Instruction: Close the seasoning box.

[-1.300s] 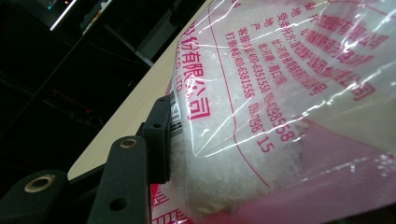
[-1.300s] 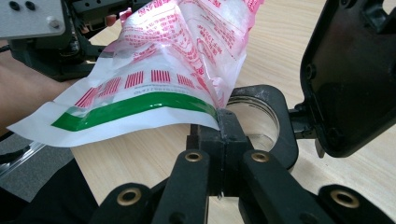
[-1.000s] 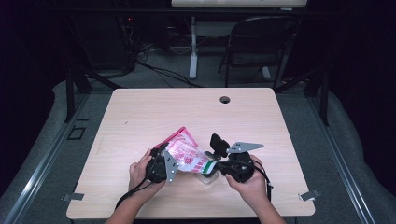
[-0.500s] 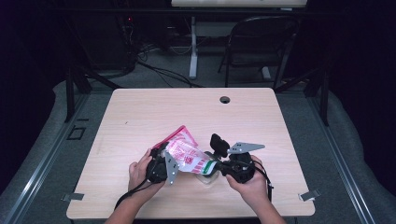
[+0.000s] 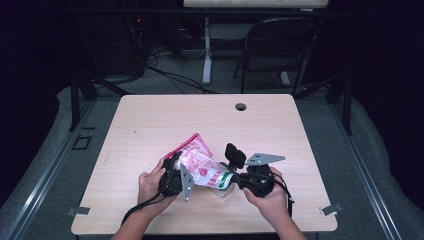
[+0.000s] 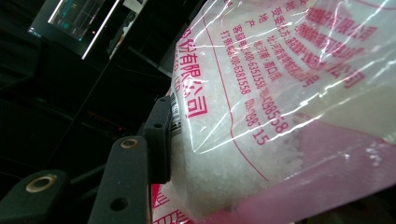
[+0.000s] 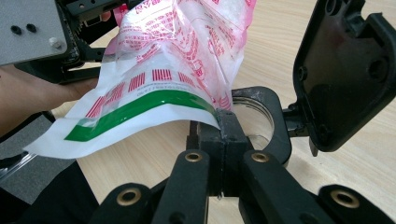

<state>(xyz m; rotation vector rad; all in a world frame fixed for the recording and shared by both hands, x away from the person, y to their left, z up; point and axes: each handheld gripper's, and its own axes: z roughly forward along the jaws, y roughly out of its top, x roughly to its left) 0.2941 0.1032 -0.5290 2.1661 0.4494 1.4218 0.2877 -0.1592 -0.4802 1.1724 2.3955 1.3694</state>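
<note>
A clear bag of white granules point(image 5: 201, 164) with pink print and a green stripe hangs tilted just above the table's front middle. My left gripper point(image 5: 181, 167) is shut on the bag's full body; one black finger point(image 6: 158, 140) presses into its side, the other is hidden behind the bag point(image 6: 280, 93). My right gripper point(image 7: 219, 122) is shut on the bag's flat sealed edge point(image 7: 140, 105) by the green stripe. Just beyond that edge stands a clear jar with a black ring rim point(image 7: 276, 122), its black lid point(image 7: 345, 70) flipped up. The high view shows the right gripper point(image 5: 236, 179) and the lid point(image 5: 235, 155).
The light wooden table point(image 5: 150, 125) has a round cable hole point(image 5: 241, 106) near its far edge. A dark chair point(image 5: 280, 45) and a white desk leg point(image 5: 207, 50) stand behind it. Both hands rest near the front edge.
</note>
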